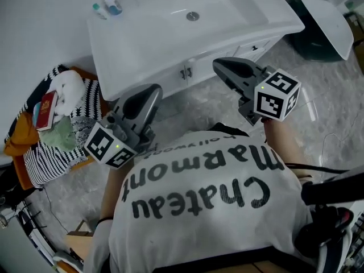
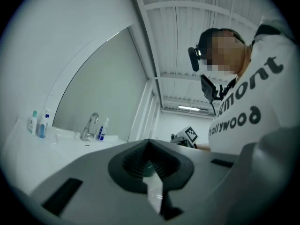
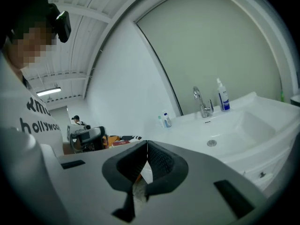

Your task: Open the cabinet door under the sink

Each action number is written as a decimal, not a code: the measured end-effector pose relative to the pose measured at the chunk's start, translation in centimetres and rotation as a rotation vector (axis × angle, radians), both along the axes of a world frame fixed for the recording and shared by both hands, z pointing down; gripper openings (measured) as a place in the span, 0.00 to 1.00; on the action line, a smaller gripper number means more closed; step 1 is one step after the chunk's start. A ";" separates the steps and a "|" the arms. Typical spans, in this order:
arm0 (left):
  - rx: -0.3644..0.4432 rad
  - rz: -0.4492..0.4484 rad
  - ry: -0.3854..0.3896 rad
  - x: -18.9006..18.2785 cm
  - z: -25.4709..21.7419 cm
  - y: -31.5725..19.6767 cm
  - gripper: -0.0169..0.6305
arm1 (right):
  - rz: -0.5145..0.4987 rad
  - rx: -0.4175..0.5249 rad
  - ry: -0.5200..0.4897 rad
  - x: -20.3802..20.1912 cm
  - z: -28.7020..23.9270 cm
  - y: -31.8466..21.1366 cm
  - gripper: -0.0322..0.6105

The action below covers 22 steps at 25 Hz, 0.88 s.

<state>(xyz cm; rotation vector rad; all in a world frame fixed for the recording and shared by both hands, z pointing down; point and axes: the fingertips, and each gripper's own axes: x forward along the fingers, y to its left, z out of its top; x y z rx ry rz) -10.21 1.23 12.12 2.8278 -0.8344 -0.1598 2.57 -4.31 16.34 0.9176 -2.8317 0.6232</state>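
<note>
A white vanity with a sink basin (image 1: 193, 16) stands ahead of me. Below it are two white cabinet doors (image 1: 196, 70), closed, with small metal handles (image 1: 186, 73) at their meeting edge. My left gripper (image 1: 152, 91) is shut and empty, held in front of the vanity's left part, apart from the doors. My right gripper (image 1: 219, 66) is also shut and empty, and its tip lies just right of the handles, short of the door. In the right gripper view, past its closed jaws (image 3: 147, 147), are the basin (image 3: 225, 130) and faucet (image 3: 202, 102).
A heap of striped cloth and clothes with a red booklet (image 1: 46, 110) lies on the floor to the left. Small bottles (image 1: 111, 4) stand on the sink's back left corner. A white curved object (image 1: 330, 21) and a dark bin sit to the right. The floor is grey marble.
</note>
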 end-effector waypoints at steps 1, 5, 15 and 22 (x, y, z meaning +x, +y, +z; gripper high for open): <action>-0.010 0.001 -0.020 -0.1 0.8 -0.4 0.04 | 0.009 -0.018 -0.002 -0.1 0.7 0.0 0.06; -0.112 -0.001 -0.049 0.3 5.0 -1.4 0.04 | 0.030 -0.096 0.024 0.2 5.0 0.0 0.06; -0.325 -0.095 -0.050 1.7 15.0 -4.6 0.04 | -0.054 -0.224 0.032 -0.6 14.8 -2.6 0.06; -0.391 -0.139 0.006 3.0 21.5 -6.1 0.04 | -0.214 -0.274 0.057 -3.8 21.3 -3.4 0.06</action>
